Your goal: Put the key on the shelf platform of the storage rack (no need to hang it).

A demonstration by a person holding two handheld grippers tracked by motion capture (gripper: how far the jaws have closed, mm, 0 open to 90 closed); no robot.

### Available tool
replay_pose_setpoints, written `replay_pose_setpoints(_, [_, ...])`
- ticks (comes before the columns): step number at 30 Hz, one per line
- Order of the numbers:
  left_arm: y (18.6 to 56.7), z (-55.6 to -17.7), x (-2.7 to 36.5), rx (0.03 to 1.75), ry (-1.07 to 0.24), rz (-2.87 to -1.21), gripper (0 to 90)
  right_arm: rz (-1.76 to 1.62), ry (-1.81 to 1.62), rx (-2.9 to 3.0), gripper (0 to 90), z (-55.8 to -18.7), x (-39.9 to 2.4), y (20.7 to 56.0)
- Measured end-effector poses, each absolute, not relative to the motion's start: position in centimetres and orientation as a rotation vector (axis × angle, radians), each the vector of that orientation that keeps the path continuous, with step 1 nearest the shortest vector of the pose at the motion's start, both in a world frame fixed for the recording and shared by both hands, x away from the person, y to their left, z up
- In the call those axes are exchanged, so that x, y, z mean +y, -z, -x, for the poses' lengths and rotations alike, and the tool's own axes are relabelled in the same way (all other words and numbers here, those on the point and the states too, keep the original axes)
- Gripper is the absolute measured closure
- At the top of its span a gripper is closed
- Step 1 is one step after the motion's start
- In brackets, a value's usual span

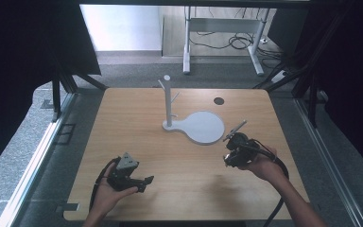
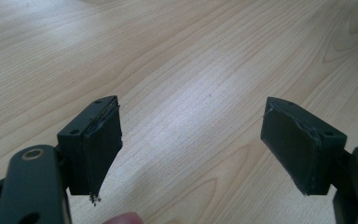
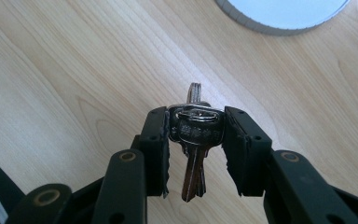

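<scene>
Light wood table [image 1: 179,170] stands on grey floor, bearing a white stand [image 1: 168,101] with pegs on a round flat base [image 1: 204,127] that carries nothing. Just beside that base, the right gripper [image 3: 196,135] pinches a bunch of keys [image 3: 196,140] above the tabletop. Well apart, the left gripper [image 2: 191,144] rests low, jaws spread, nothing between them.

The high view looks forward and down on the whole table [image 1: 123,189] from above, while each gripper view sits close over the wood, the right one sharing the white stand base [image 3: 284,14] with it.
</scene>
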State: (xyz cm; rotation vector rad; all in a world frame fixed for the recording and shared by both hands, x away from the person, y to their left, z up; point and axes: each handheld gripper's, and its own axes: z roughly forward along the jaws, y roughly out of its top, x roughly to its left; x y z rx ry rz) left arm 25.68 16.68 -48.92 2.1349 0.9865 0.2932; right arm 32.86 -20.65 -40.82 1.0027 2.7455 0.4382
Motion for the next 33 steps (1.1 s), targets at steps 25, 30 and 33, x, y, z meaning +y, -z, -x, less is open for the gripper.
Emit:
replay_pose_setpoints(25, [49.2,-25.7,16.4,0.985,-0.293,-2.146,20.7,-0.976,-0.386,2.782,62.6,-36.1,-18.8,40.2])
replay_pose_setpoints(30, [49.1,-25.7,16.4,0.983,-0.293,-2.146,20.7,-0.987,-0.363,2.79,62.6,-37.1,-18.2,40.4])
replay_pose_setpoints(33, [49.1,-25.7,16.5,0.984,-0.293,-2.146,20.7,-0.99,-0.357,2.79,62.7,-37.4,-18.1,40.4])
